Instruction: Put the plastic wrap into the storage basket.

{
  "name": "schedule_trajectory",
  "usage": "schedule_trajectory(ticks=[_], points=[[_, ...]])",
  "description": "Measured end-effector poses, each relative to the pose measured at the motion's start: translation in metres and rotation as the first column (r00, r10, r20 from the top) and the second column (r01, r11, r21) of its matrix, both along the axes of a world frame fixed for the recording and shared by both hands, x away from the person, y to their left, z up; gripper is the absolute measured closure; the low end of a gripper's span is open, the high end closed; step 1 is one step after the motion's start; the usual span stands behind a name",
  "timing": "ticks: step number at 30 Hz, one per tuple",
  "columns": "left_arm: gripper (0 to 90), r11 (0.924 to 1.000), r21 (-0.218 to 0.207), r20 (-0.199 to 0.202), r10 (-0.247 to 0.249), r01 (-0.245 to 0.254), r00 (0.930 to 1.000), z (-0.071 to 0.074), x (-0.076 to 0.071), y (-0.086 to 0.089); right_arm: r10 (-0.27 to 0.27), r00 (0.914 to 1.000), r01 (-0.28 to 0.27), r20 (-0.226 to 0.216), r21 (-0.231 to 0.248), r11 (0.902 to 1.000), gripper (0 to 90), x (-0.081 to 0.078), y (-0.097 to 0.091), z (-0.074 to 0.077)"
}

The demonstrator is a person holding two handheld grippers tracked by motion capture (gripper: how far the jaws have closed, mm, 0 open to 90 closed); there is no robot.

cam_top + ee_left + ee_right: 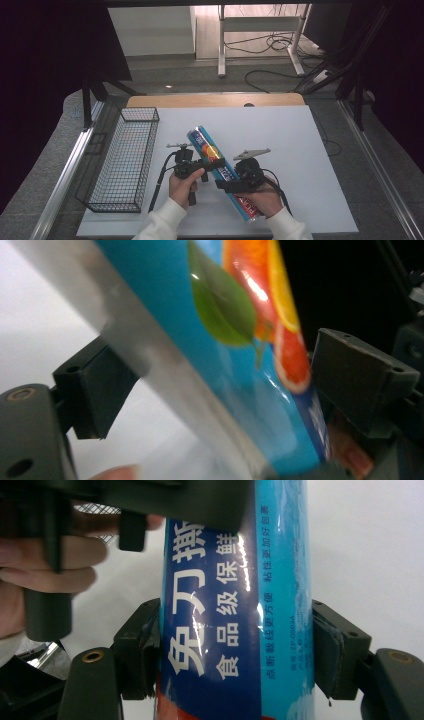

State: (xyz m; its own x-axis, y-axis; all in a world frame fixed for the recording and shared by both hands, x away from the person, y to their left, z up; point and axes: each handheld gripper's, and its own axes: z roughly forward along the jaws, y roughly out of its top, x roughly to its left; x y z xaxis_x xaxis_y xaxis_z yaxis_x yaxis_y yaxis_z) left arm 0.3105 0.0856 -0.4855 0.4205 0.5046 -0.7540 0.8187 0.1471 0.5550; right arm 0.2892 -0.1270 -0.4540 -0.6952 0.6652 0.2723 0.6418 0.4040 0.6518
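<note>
**Two sets of fingers on one cling-film tube, above the desk's near-middle**

My left gripper (200, 165) and right gripper (231, 184) both have the blue tube (222, 172), held up over the near-middle of the desk (300, 150), slanting from far-left to near-right. Right fingers (137, 645) are clamped on both sides of it, pads touching the wrap. Left fingers (92, 385): one pad sits against the tube's far side, the other looks a little off its pale edge, so I read it as a loose hold at best, can't tell for sure.

Handling, my guess: a long rigid cylinder, probably cardboard core, light for its length. The printed film is glossy, with glare streaks in the right gripper view, so likely slippery; it could rotate or slide under the pads. Best grabbed across the diameter near mid-length, or with two spread holds like now to stop it swinging.

Writing: big white Chinese characters, "免刀撕", "保鲜", "食品级"; smaller lines too fine to read. Orange slices and a green leaf (222, 300) printed on it; red band at the near end.

Wire basket (125, 160) sits along the desk's left edge, well apart.
</note>
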Motion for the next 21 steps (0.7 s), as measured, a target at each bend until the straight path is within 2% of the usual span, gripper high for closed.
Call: schedule_trajectory(ticks=[6, 9, 11, 14, 19, 21], points=[[18.2, 0.9991, -0.042, -0.052, 0.003, -0.005, 0.9986, -0.003, 0.004, 0.000, -0.007, 0.9998, 0.008, 0.019, -0.017, 0.9998, 31.6, -0.001, 0.002, -0.001], [22.8, 0.9940, -0.108, -0.088, 0.007, -0.016, 0.9961, -0.007, 0.007, 0.005, -0.009, 0.9997, 0.010, 0.023, -0.021, 0.9997, 31.5, 0.000, 0.003, -0.002], [25.6, 0.9922, -0.123, -0.089, 0.009, -0.020, 0.9960, -0.007, 0.007, 0.007, -0.008, 0.9994, 0.009, 0.033, -0.031, 0.9995, 31.4, 0.000, 0.004, -0.003], [28.2, 0.9932, -0.115, -0.078, 0.004, -0.013, 0.9970, -0.005, 0.008, 0.008, -0.010, 0.9992, 0.012, 0.038, -0.046, 0.9989, 31.3, -0.001, 0.008, -0.005], [30.1, 0.9872, -0.159, -0.099, -0.006, -0.010, 0.9951, -0.003, 0.010, 0.014, -0.007, 0.9984, 0.009, 0.057, -0.036, 0.9993, 31.0, -0.002, 0.009, -0.004], [30.3, 0.9868, -0.162, -0.097, -0.009, -0.007, 0.9953, -0.001, 0.011, 0.015, -0.006, 0.9982, 0.008, 0.060, -0.030, 0.9995, 30.9, -0.002, 0.009, -0.003]])
